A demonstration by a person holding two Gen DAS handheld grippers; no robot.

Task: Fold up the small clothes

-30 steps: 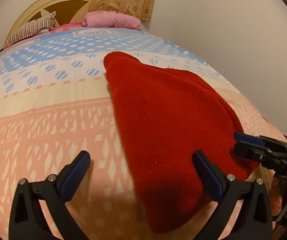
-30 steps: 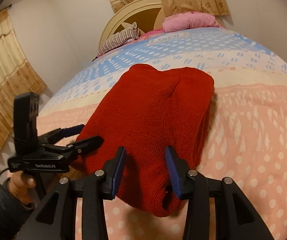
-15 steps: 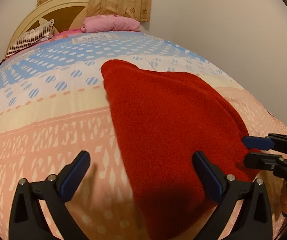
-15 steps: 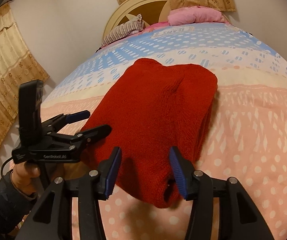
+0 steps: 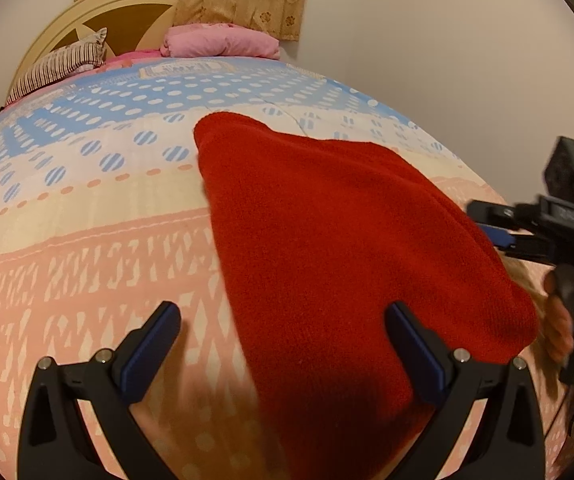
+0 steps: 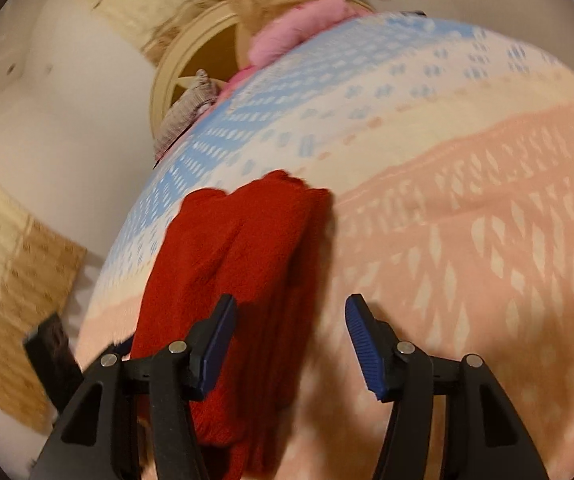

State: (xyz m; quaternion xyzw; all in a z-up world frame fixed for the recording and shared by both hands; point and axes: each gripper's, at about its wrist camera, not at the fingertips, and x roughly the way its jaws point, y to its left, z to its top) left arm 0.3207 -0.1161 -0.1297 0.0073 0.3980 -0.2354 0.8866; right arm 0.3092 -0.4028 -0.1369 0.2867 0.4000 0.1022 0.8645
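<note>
A folded red knitted garment (image 5: pixel 347 240) lies on the patterned bed cover (image 5: pixel 87 260). My left gripper (image 5: pixel 283 344) stands wide open over its near end, the right finger (image 5: pixel 415 348) above the cloth and the left finger over bare cover. In the right wrist view the garment (image 6: pixel 239 272) sits left of centre. My right gripper (image 6: pixel 289 340) has its jaws opening; the garment's right edge lies between them and the pads do not press it. The right gripper (image 5: pixel 499 232) also shows beside the garment's right side, held by a hand (image 5: pixel 567 308).
A striped pillow (image 5: pixel 59 66) and a pink blanket (image 5: pixel 223 42) lie at the headboard (image 5: pixel 127 12). A bare wall (image 5: pixel 447 60) runs along the bed's right side. Curtains (image 6: pixel 15 280) hang beyond the left edge. Pink cover (image 6: pixel 467 240) stretches right of the garment.
The right gripper has swung right along the garment's near end and rolled, tilting its view, with its jaws wider apart. The left gripper stays open in place.
</note>
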